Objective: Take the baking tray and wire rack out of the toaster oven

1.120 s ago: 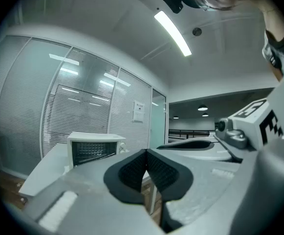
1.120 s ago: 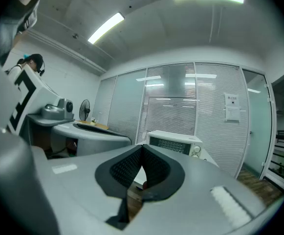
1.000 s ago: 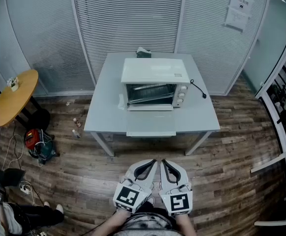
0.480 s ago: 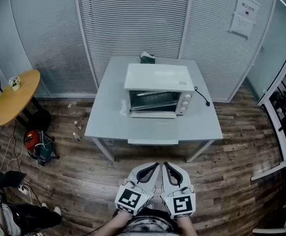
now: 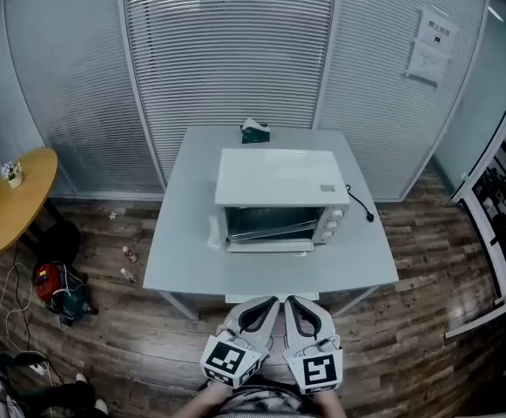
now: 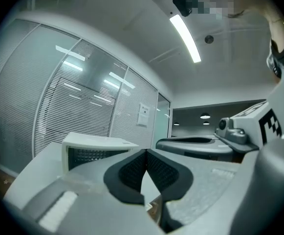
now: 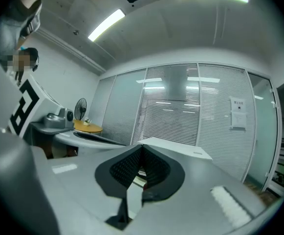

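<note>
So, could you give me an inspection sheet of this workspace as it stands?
Surface: grey table, oven standing mid-table.
Job's things: white toaster oven; wire rack visible inside through the front; baking tray not made out.
Clutter: small dark item at the table's far edge; white scrap left of the oven.
Grippers: left claw and right claw both shut, empty, side by side at the table's near edge.
Cables: black cord right of the oven; loose wires on the floor.
Surroundings: blinds, round wooden table, wood floor.

head: steeply down, far | gripper views: level — all share toaster oven [image 5: 274,181]
</note>
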A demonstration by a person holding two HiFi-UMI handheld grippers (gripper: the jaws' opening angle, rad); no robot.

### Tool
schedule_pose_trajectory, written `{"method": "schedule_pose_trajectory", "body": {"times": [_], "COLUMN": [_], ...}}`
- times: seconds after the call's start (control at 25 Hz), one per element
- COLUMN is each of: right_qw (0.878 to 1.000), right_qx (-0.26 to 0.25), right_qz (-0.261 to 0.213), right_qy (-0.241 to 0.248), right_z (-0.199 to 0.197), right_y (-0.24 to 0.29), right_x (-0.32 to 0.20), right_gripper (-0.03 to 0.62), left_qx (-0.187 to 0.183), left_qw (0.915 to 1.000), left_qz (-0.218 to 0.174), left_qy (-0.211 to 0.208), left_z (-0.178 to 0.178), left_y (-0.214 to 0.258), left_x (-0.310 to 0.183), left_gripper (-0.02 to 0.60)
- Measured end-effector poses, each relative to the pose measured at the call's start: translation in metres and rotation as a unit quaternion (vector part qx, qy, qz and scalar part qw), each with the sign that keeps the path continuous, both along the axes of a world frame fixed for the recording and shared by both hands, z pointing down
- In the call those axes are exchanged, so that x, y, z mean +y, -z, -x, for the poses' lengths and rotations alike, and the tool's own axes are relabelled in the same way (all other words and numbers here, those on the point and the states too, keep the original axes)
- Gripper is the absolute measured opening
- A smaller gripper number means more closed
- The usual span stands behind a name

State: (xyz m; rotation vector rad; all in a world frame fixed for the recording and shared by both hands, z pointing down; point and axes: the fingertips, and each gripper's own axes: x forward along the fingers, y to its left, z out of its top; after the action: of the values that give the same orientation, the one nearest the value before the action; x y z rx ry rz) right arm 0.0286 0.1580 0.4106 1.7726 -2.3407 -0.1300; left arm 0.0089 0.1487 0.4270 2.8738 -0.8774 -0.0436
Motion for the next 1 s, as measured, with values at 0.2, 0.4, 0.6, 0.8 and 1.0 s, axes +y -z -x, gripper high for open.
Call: {"method": "schedule_pose_trajectory", "body": {"times": [0.2,0.4,0.6,0.8,1.0], "right_qw": [1.0,1.0,1.0,1.0,1.0], "right_qx": [0.016,0.016,0.017,0.015,0.004], "right_qz": [-0.01,-0.001,0.009,0.014,0.022], "right_qy": [-0.014,-0.016,-0.014,-0.018,-0.019], "right_z": [0.011,0.024,0.034,0.033,0.02], "right_y": [0.008,0.0,-0.006,-0.01,-0.014], "right_x": [-0.058,-0.103,-0.132,-0.151,-0.165], "right_gripper": [0.003,0.003,0.003,0.003,0.003], "left_qx": [-0.004,-0.01,-0.017,-0.014,-0.01], "left_qw": [0.9998,0.9996,0.9995,0.9999,0.9999], "left_qz": [-0.013,-0.02,-0.006,0.001,0.001], "left_qy": [-0.015,-0.017,-0.024,-0.01,0.002], "left_z": [0.006,0.019,0.028,0.037,0.032], "left_y": [0.008,0.005,0.0,0.0,-0.003], "left_x": [-0.058,-0.106,-0.133,-0.153,-0.168], "left_gripper": [0.003,0.003,0.003,0.003,0.003]}}
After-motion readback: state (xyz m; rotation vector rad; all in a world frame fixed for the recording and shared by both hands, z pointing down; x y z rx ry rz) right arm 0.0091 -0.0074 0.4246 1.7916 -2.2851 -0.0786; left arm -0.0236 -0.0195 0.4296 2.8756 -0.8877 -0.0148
